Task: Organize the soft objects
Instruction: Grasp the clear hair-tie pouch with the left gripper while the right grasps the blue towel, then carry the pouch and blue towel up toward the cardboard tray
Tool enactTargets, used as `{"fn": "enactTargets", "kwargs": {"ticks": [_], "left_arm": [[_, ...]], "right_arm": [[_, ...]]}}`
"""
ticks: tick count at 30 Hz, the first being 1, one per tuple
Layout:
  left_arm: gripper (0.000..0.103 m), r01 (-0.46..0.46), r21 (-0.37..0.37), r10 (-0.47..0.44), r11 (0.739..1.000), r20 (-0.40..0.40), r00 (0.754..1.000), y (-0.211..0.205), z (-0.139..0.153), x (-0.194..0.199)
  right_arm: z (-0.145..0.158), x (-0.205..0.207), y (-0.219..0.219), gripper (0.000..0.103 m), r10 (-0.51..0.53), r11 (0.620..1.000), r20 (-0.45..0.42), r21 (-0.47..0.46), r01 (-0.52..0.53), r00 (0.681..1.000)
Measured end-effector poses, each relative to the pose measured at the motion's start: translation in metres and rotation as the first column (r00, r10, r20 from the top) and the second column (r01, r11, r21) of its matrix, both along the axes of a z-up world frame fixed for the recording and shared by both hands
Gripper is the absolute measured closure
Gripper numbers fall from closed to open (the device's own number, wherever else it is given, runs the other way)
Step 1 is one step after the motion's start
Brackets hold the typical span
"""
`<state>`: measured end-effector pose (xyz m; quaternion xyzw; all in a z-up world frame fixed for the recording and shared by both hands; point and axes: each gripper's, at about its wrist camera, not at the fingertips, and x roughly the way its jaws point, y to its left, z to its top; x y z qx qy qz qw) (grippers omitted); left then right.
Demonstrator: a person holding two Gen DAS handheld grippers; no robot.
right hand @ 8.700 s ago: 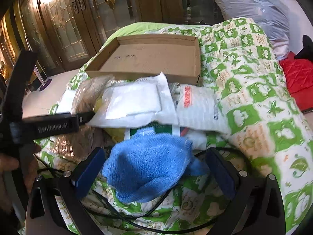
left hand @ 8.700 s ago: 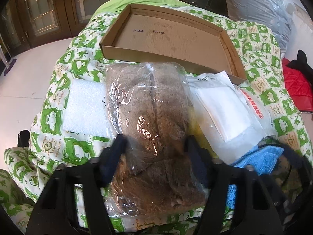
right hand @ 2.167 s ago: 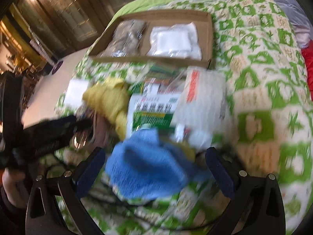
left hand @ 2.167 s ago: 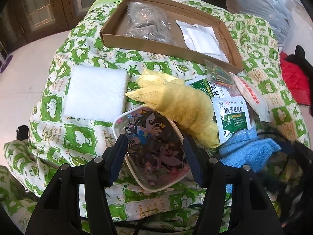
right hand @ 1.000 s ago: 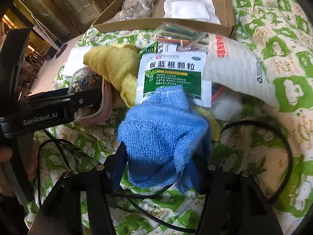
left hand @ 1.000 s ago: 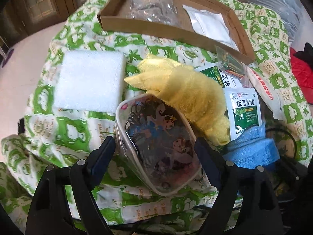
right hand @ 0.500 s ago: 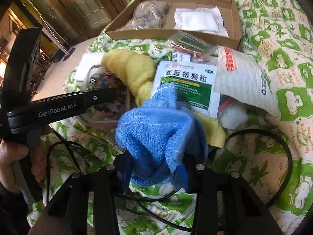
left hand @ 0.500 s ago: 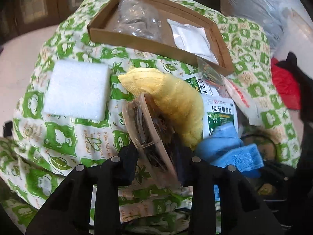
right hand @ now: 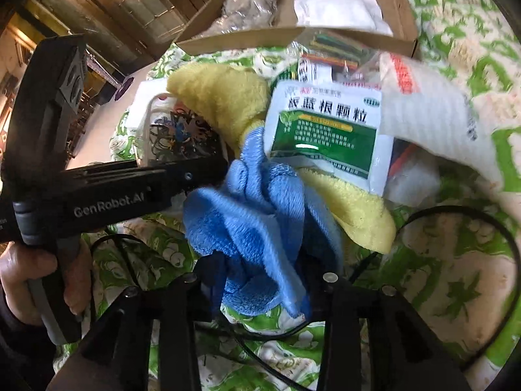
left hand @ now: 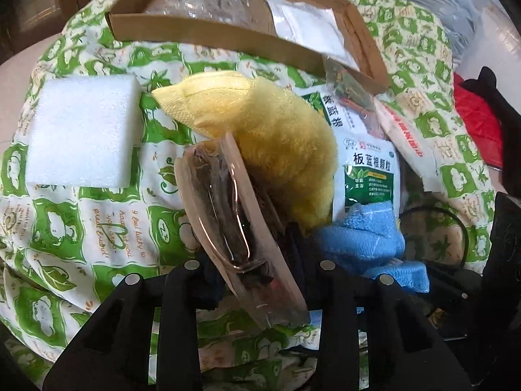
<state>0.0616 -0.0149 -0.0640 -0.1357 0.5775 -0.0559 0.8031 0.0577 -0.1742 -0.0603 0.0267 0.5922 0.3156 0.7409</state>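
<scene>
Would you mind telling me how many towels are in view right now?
2. The blue towel is pinched in the right gripper; the yellow towel lies on the quilt beside the pouch held by the left gripper. Others may be hidden.

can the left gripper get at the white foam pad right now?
Probably not yet. The left gripper is shut on the clear pouch, so its jaws are taken. The foam pad itself lies bare on the quilt, nothing on it.

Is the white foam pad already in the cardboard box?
No: the white foam pad lies on the green quilt, outside the cardboard box.
</scene>
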Motion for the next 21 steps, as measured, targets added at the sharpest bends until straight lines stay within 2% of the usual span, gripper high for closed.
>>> {"fn": "enactTargets", "kwargs": {"ticks": [6,10,11,21], "left_arm": [[0.074,-0.014,0.033,0.01,0.999,0.114,0.993,0.004,0.023,-0.016],[0.074,-0.022,0.018,0.018,1.0,0.172,0.985,0.012,0.038,-0.027],[0.074,-0.022,0.012,0.02,1.0,0.179,0.984,0.013,0.041,-0.029],[0.074,-0.047,0.003,0.046,0.999,0.187,0.981,0.019,0.049,-0.031]], "right_arm": [[0.014,-0.007,-0.004,0.075,0.008,1.0,0.05,0.01,-0.008,0.999],[0.028,-0.012,-0.01,0.087,0.009,0.999,0.078,0.037,-0.012,0.997],[0.032,-0.013,-0.013,0.091,0.009,0.999,0.083,0.046,-0.013,0.996],[0.052,-0.018,-0.019,0.092,0.011,0.996,0.125,0.084,-0.022,0.992]]}}
